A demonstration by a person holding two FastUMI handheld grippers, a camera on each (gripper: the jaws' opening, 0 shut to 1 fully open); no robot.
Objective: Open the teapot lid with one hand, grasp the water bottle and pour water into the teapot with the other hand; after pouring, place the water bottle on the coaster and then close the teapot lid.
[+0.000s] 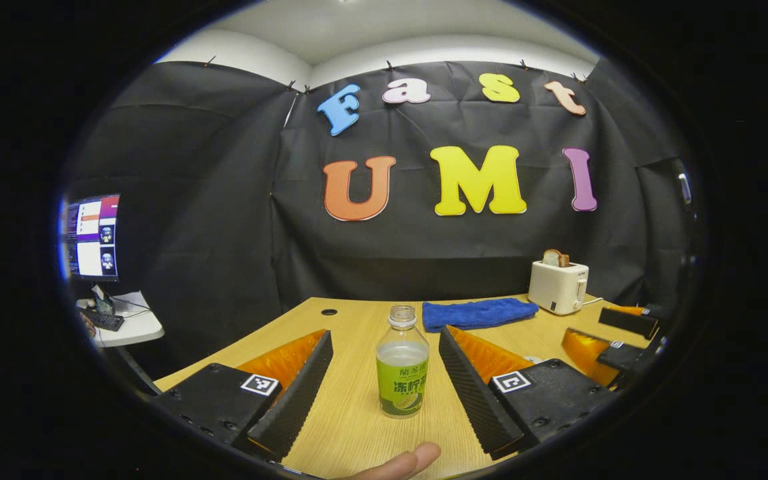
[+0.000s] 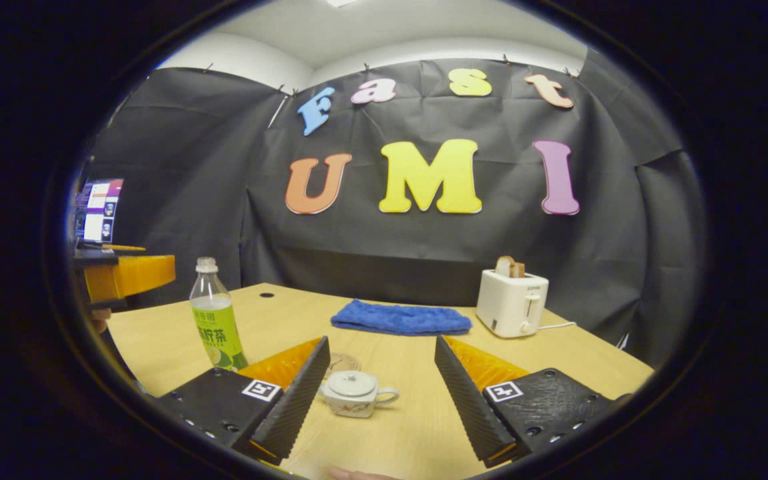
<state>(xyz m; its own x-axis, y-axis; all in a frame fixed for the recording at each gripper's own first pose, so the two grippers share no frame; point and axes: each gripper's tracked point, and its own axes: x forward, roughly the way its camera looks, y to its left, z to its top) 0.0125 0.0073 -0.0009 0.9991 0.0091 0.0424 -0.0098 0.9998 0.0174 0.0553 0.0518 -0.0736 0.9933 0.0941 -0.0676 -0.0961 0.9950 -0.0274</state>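
A clear water bottle point(image 1: 402, 373) with a green label stands upright on the wooden table point(image 1: 351, 427), with no cap that I can see. My left gripper point(image 1: 385, 332) is open, one finger on each side of the bottle, neither touching it. In the right gripper view, a small white teapot point(image 2: 355, 393) sits with its lid point(image 2: 352, 383) on. My right gripper point(image 2: 381, 340) is open around it, with the pot nearer the left finger. A round coaster point(image 2: 344, 363) lies just behind the teapot, partly hidden. The bottle point(image 2: 216, 320) stands at the left.
A blue cloth point(image 2: 401, 319) and a white toaster point(image 2: 511, 303) holding bread sit at the table's back. The right gripper point(image 1: 624, 337) shows at the right edge of the left gripper view. A monitor point(image 1: 93, 237) stands on a side desk at the left. A fingertip point(image 1: 404, 463) shows at the bottom.
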